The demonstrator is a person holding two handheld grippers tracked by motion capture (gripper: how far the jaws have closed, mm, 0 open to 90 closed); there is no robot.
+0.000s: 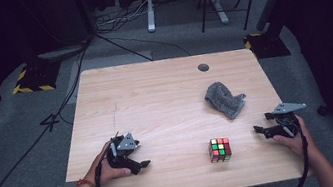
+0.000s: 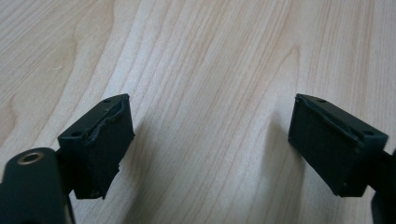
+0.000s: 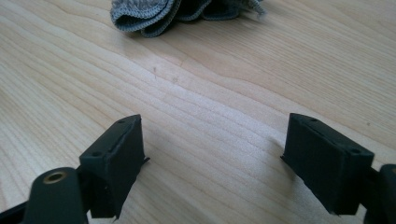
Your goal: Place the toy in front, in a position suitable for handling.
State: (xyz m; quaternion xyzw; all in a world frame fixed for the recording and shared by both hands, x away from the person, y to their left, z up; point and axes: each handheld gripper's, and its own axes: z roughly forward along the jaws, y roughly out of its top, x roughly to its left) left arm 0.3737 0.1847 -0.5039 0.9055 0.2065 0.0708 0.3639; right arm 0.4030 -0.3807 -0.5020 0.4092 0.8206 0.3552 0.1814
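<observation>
Nothing is being held yet: the left gripper (image 1: 137,161) and the right gripper (image 1: 262,124) are both resting low over the table (image 1: 154,95) with their jaws spread wide apart and bare wood between them, so in my judgement this is the opening step, before any reach. Taking the puzzle cube (image 1: 220,149) as the landmark, the right gripper is sitting near it on its right, the left gripper is lying well apart from it on its left, and the crumpled grey cloth (image 1: 225,99) is lying beyond it, slightly to the right. The right gripper view is looking straight at that cloth (image 3: 187,11), so the cloth seems the likelier target; the next move would call for carrying open jaws forward and closing on a raised fold. The cloth is stretching diagonally, its narrower end pointing right and toward the person; the cube has no long axis.
</observation>
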